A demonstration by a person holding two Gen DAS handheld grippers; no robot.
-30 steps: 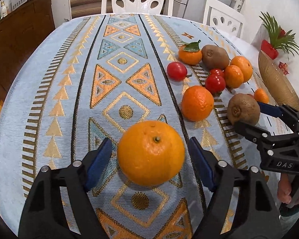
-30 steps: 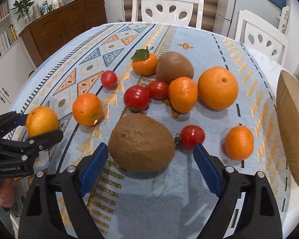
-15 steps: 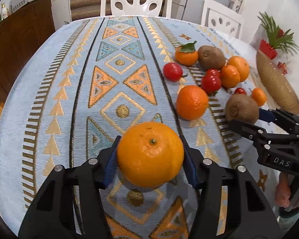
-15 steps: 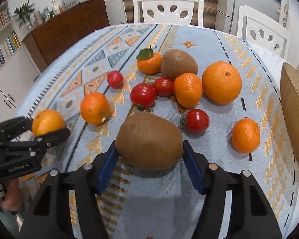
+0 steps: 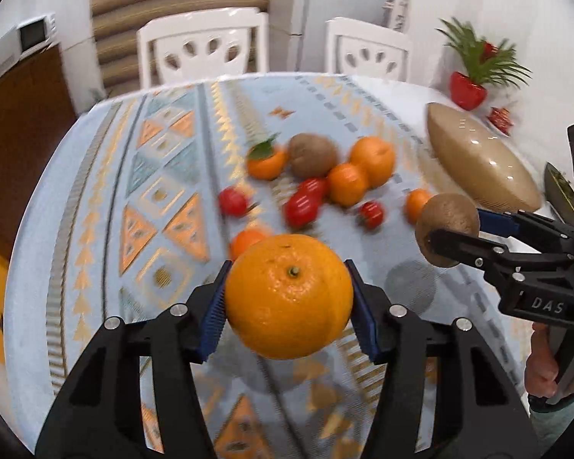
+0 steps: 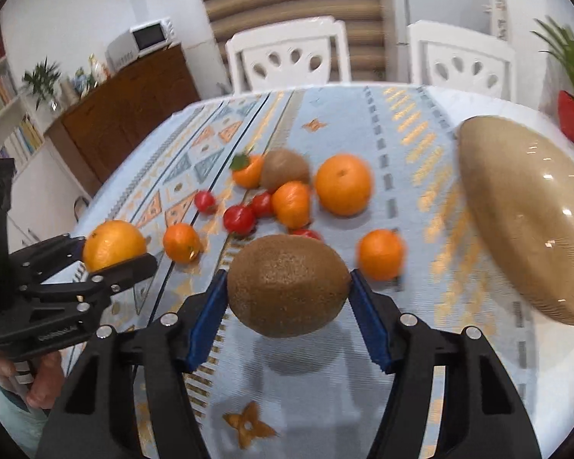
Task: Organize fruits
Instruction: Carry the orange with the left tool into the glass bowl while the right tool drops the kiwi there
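The left tongs (image 5: 289,300) are clamped on a large orange (image 5: 289,294), blue pads pressing its two sides, and the fruit hangs clear of the desk (image 5: 95,252) with its stem end facing up. The right tongs (image 6: 287,288) grip a kiwi (image 6: 287,285) the same way, pads on either end, its shadow on the cloth below showing it is lifted off.

From the left wrist view the right tongs appear at the right edge with the kiwi between their fingers, a hand (image 5: 547,363) on the handle beneath. From the right wrist view the left tongs sit at the left edge holding the orange.

Beyond both, the other fruit lies in a loose cluster on the patterned cloth: a second kiwi (image 6: 283,168), a leafed mandarin (image 6: 248,170) touching it, another big orange (image 6: 342,185), smaller mandarins and several tomatoes (image 6: 239,220). A lone mandarin (image 6: 380,254) lies just right of the held kiwi. A tan oval bowl (image 6: 524,222) stands at the desk's right side, well apart from the cluster.
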